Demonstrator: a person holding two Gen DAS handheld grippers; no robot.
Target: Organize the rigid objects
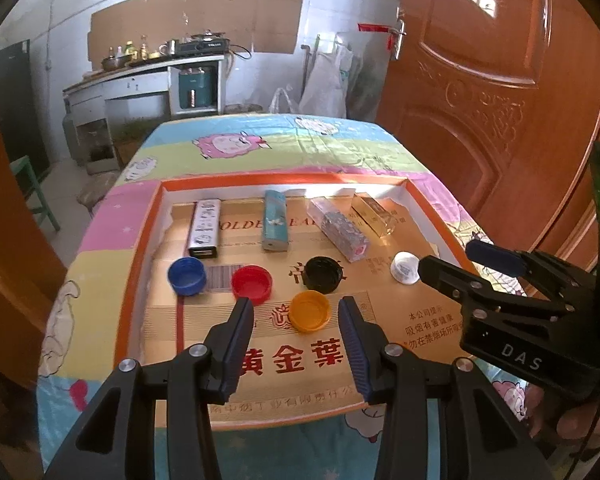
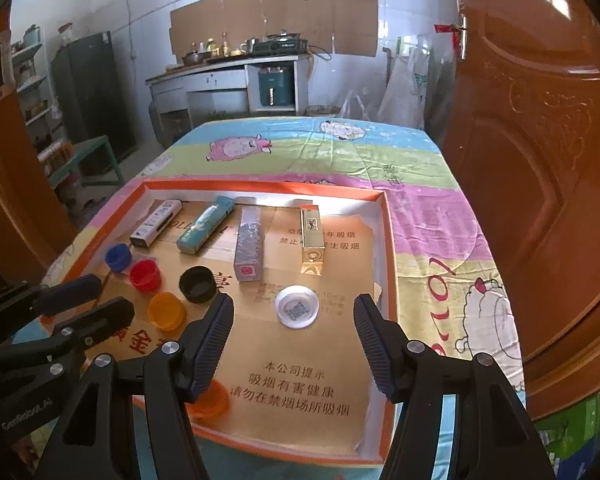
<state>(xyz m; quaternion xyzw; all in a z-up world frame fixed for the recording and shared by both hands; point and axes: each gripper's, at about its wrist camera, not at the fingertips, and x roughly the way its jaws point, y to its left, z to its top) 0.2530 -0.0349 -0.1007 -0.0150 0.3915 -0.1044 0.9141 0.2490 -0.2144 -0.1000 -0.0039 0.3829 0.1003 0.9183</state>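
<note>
An orange-rimmed tray [image 1: 140, 240] [image 2: 386, 216] holds small boxes in a back row: white [image 1: 205, 229], teal [image 1: 274, 220], silver [image 1: 340, 229], gold [image 1: 374, 212]. Bottle caps lie in front: blue [image 1: 186, 276], red [image 1: 253, 284], black [image 1: 323, 274], yellow [image 1: 310, 311], white [image 1: 405, 267] [image 2: 297, 306]. An orange cap [image 2: 208, 402] lies near the front edge. My left gripper [image 1: 296, 316] is open, its fingers either side of the yellow cap. My right gripper [image 2: 294, 320] is open around the white cap.
The tray sits on a table with a cartoon sheep cloth [image 1: 260, 144]. A wooden door [image 1: 500, 100] stands close on the right. A kitchen counter [image 1: 140, 76] and a green stool [image 1: 32, 188] stand beyond the table.
</note>
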